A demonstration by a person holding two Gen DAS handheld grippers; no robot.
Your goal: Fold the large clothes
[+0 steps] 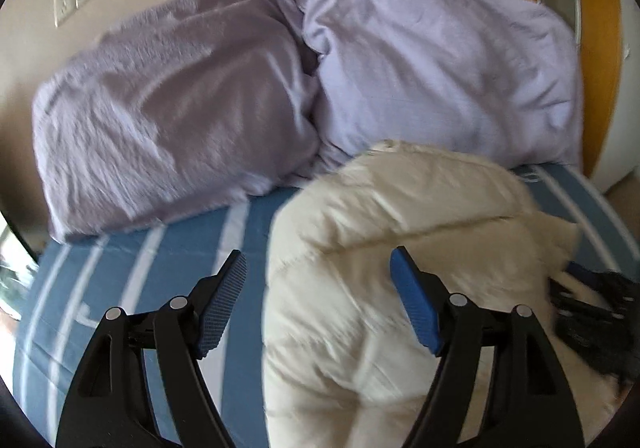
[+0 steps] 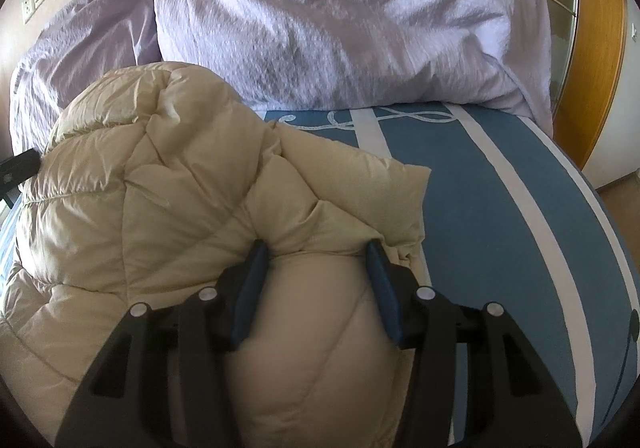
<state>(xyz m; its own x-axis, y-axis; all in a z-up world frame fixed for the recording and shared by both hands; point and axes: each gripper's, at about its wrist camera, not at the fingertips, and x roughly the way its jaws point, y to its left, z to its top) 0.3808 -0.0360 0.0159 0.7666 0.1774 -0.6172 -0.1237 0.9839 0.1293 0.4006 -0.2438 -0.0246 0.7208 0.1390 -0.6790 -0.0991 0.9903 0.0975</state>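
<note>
A cream quilted puffer jacket [image 1: 392, 256] lies bunched on a blue bed sheet with white stripes [image 1: 120, 288]. My left gripper [image 1: 318, 268] is open above the jacket's left edge, one blue pad over the sheet and the other over the jacket, holding nothing. In the right wrist view the jacket [image 2: 140, 200] fills the lower left. My right gripper [image 2: 314, 254] has its jaws partly apart with a thick puffy fold of the jacket between the blue pads. The right gripper also shows at the left wrist view's right edge [image 1: 592, 312].
Two lilac pillows [image 1: 180, 96] [image 1: 440, 68] lean against a beige wall at the head of the bed; they also show in the right wrist view [image 2: 340, 16]. A wooden door frame [image 2: 596, 48] stands at the right. The bed's right edge [image 2: 592, 184] drops to the floor.
</note>
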